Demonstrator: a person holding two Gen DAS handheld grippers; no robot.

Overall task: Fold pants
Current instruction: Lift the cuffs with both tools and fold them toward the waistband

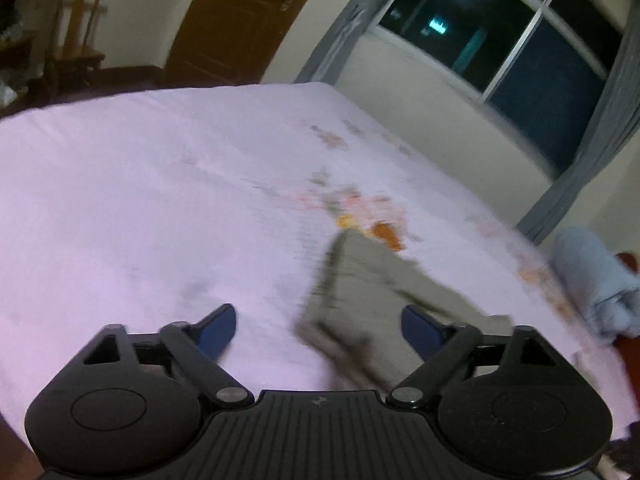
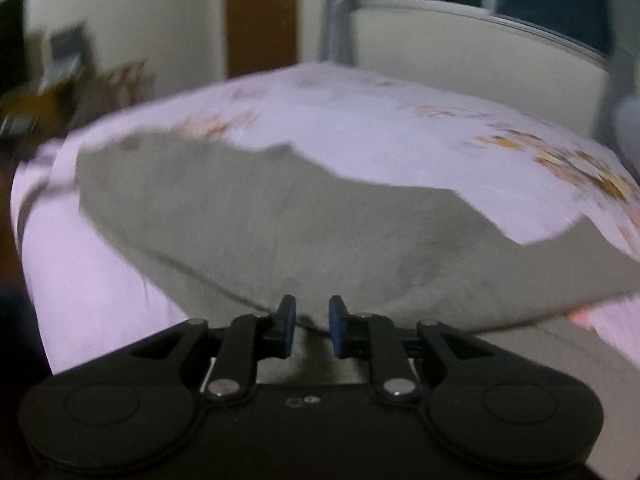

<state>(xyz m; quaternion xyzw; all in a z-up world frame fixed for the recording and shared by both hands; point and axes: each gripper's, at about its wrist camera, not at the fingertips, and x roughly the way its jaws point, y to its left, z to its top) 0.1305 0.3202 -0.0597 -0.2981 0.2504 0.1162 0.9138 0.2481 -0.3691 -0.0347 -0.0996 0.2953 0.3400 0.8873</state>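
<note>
Grey-green pants (image 2: 280, 224) lie on a bed with a white sheet (image 1: 140, 200). In the right wrist view my right gripper (image 2: 312, 324) has its jaws close together, pinching an edge of the pants between its blue pads, and the cloth spreads away from it across the bed. In the left wrist view my left gripper (image 1: 316, 332) is wide open and empty above the sheet; a pant leg (image 1: 360, 300) lies between and ahead of its fingers, under the right finger.
The sheet has an orange floral print (image 1: 360, 212) near the middle. A rolled light blue blanket (image 1: 592, 280) lies at the right edge of the bed. A window with grey curtains (image 1: 520, 40), a wooden door (image 1: 240, 20) and a chair (image 1: 76, 32) stand beyond the bed.
</note>
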